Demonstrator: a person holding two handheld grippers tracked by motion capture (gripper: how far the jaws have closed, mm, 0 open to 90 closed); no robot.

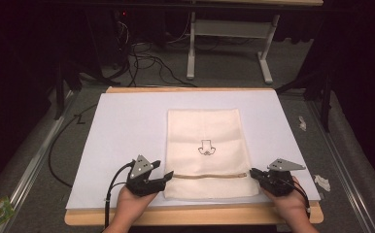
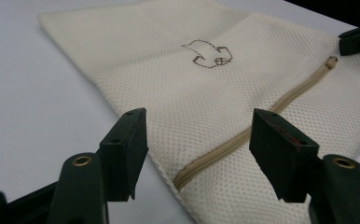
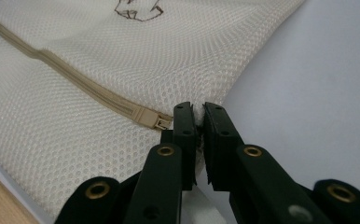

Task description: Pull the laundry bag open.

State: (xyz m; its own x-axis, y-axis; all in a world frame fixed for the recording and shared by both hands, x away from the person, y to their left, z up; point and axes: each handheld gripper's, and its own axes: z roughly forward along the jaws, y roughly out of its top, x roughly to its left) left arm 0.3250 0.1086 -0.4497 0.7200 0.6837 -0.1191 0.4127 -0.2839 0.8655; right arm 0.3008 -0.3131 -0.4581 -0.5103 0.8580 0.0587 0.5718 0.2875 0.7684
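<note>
Right gripper point(image 3: 200, 108) | pinching cream mesh zippered laundry bag point(image 1: 206, 145) edge beside zipper pull point(image 3: 160, 122) | left gripper point(image 2: 194, 135) gaping, straddling zipper's other end.

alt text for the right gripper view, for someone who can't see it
The right gripper has its two black jaws closed on the edge of a cream mesh bag lying on a white sheet. A beige zipper runs across the bag and ends just left of the jaws, and part of a small dark drawing shows at the top.
</note>
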